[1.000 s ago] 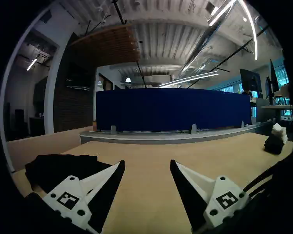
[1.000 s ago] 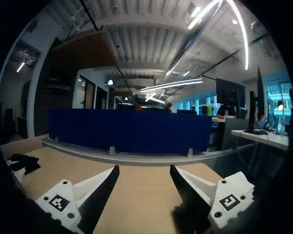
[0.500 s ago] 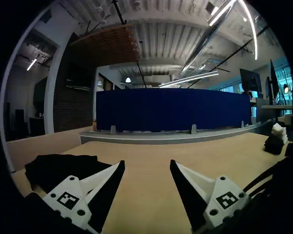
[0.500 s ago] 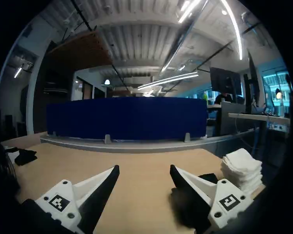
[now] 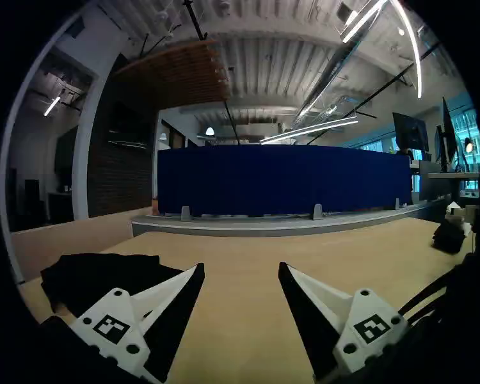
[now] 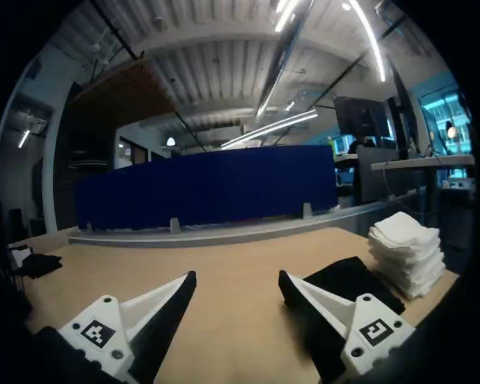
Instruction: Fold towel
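In the left gripper view, my left gripper [image 5: 240, 281] stands open low over the wooden table [image 5: 240, 256], nothing between its fingers. A black towel [image 5: 99, 275] lies on the table just behind its left finger. In the right gripper view, my right gripper [image 6: 237, 288] is open too, tilted, above the table [image 6: 227, 269]. A black towel [image 6: 349, 278] lies flat behind its right finger, partly hidden by it. Beside that towel sits a stack of folded white towels [image 6: 406, 253].
A blue divider panel [image 5: 281, 179] runs along the table's far edge. A dark and white pile [image 5: 450, 233] rests at the far right in the left gripper view. A small dark cloth [image 6: 38, 264] lies at the left of the table in the right gripper view. Desks with monitors [image 6: 361, 118] stand beyond.
The right gripper has swung to the right and tilted, bringing the black towel and the white stack into sight. The left gripper has stayed still.
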A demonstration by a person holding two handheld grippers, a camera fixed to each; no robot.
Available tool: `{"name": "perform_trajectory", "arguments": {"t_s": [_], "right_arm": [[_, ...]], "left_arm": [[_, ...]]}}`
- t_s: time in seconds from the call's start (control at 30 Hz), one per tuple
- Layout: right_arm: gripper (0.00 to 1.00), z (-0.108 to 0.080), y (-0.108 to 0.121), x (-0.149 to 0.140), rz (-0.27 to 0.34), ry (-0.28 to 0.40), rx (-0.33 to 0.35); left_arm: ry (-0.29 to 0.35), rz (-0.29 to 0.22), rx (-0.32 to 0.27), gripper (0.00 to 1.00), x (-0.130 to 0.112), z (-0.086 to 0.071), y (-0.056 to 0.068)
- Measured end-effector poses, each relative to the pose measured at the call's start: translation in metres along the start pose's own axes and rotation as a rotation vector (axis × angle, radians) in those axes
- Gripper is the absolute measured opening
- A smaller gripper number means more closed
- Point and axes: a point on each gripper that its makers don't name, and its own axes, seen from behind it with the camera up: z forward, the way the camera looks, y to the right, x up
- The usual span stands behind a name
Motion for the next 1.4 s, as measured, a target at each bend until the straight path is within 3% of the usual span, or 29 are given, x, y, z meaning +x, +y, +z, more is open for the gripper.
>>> {"name": "perform_trajectory", "arguments": {"t_s": [0.7,1.4], "right_arm": [[0.99,-0.002,-0.028,-0.009,-0.054,0.011,0.025],[0.99,-0.006,-0.032,-0.007,-0.099,0.027,0.028]], "left_arm": [[0.000,0.000,0.000,0.85,0.000,0.001,0.000],[0.000,0.000,0.000,0.85,0.001,0.001,-0.001]]}}
